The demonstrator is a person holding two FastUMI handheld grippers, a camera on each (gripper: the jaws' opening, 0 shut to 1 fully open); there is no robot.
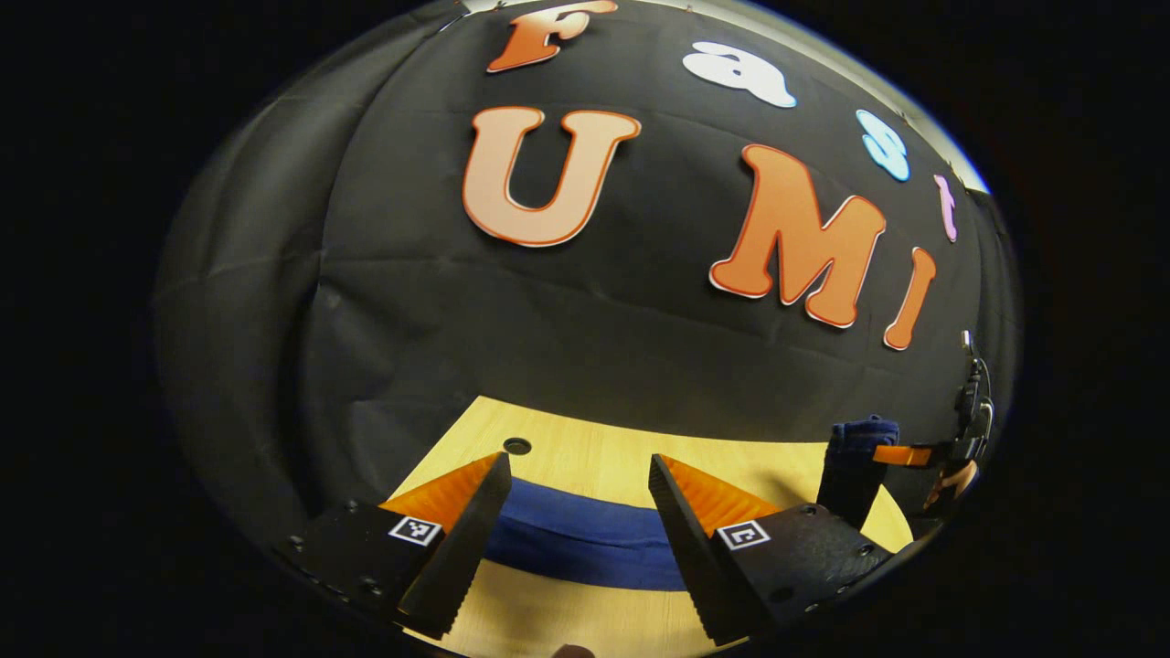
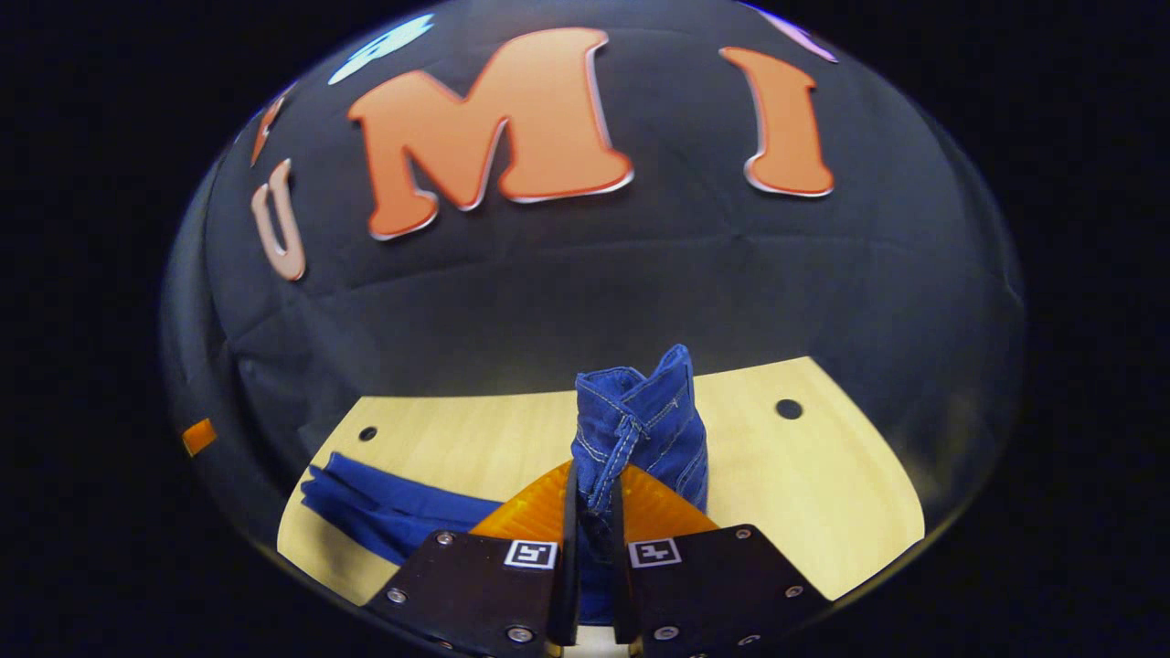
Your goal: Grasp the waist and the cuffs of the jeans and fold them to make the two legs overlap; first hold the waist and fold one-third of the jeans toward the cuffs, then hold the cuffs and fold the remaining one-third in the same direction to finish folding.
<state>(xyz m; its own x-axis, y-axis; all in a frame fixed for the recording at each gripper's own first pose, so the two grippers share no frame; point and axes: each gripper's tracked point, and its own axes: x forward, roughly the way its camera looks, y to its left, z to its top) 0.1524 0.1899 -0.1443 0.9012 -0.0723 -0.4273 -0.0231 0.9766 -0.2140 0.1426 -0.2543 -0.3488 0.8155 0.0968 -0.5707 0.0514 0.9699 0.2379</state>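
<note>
Right tongs (image 2: 592, 539) first: my fingers are pinched nearly together on a bunched wad of the jeans (image 2: 640, 429), both pads pressing the denim, and the fabric stands up in a stiff little tower just ahead of the tips. Looks like a seamed, stitched end, but I can't tell whether it's the waist or the cuffs. Past it and off to the left of those tongs, the rest of the jeans trails down and lies flat on the wooden surface (image 2: 823, 493).

Left tongs (image 1: 576, 539) are spread wide with nothing between them. Just beyond the tips a band of blue denim runs crosswise on the surface, roughly centred in the gap, so I'm hovering over it, not touching as far as I can see. Further out to the right I can see the right tongs holding up their dark lump of fabric.

Handling-wise, my read is that this is denim: soft enough to drape, but thick and fairly heavy, and it holds a crease where it's doubled. Seams and hems are the bulky bits, so that's where I'd bite, since they won't slide out of the pads like a single layer might. A pinch in mid-leg would probably just lift one layer and leave the other behind. Going slow seems wise, since the hanging weight will drag on whichever end is lifted.
</note>
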